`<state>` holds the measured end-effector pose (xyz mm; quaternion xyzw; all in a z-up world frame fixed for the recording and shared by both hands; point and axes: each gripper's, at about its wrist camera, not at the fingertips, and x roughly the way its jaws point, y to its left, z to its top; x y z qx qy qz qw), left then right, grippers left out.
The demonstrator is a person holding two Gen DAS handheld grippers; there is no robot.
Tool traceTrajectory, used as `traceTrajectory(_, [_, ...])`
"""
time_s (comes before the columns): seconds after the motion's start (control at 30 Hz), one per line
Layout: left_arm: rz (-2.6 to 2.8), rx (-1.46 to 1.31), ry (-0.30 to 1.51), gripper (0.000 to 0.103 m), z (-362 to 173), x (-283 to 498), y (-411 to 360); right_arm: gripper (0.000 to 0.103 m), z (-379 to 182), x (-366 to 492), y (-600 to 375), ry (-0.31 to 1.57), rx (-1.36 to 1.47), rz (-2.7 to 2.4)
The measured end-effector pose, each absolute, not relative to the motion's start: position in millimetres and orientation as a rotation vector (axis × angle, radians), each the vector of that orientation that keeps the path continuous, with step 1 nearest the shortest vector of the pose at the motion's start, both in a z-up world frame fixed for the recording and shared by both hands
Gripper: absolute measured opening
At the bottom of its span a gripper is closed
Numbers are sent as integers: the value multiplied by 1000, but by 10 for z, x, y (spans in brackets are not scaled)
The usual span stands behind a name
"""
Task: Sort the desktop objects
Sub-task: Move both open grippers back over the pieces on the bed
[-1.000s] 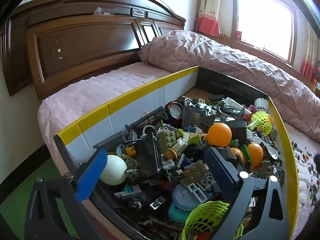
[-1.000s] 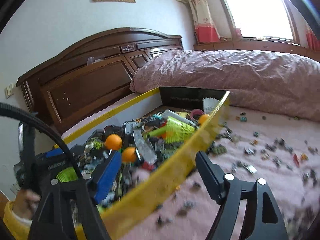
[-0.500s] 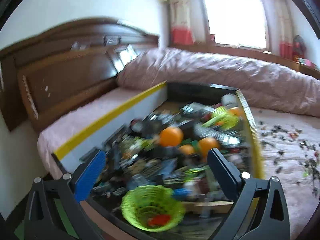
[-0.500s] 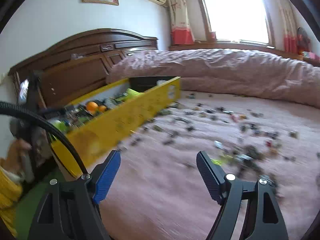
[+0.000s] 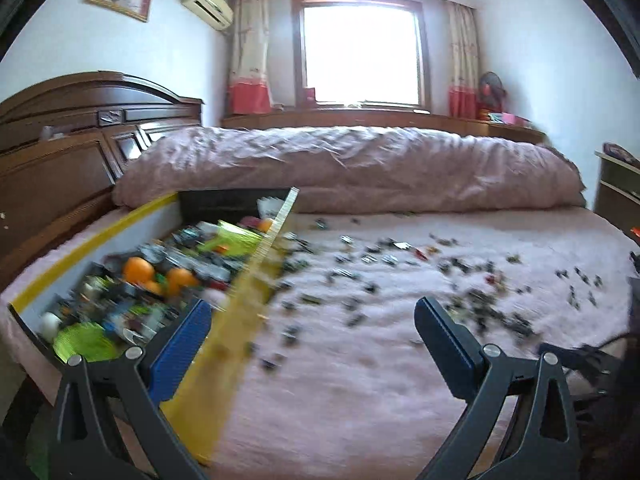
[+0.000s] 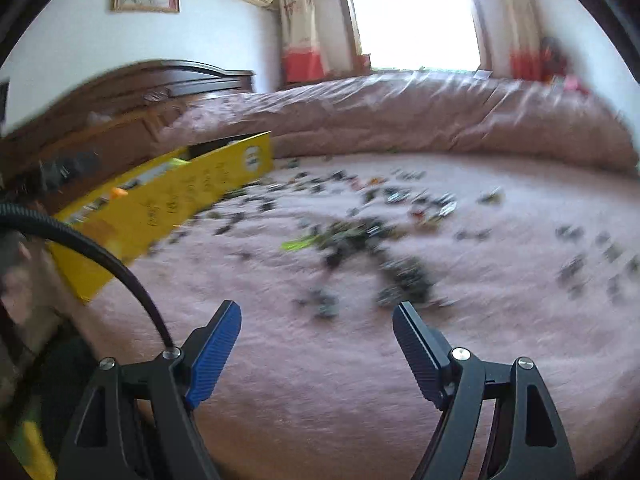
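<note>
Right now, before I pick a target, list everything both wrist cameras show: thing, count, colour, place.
box: one, yellow walls, on the bed at left, full of mixed toys
orange balls: at least two, inside the box
small pieces: many, mostly dark, too blurred to count, scattered on the bedspread right of the box
bedspread: one, pink, under everything
rolled duvet: one, pink, along the far side
headboard: one, dark wood, left
left gripper: open, empty, above the bedspread
right gripper: open, empty, above the bedspread
</note>
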<state>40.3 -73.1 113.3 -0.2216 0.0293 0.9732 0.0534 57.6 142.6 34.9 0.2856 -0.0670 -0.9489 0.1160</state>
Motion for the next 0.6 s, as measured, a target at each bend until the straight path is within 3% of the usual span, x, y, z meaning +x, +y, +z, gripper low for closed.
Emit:
traceTrajectory(0.27, [2937,-792,67,103,790,487,-664,82,98,319,1169,-161,838,-2669])
traceTrajectory(0.6, [2850,-912,-267,103,489,401,-900,82,272,711,1059,-25,756,-2586])
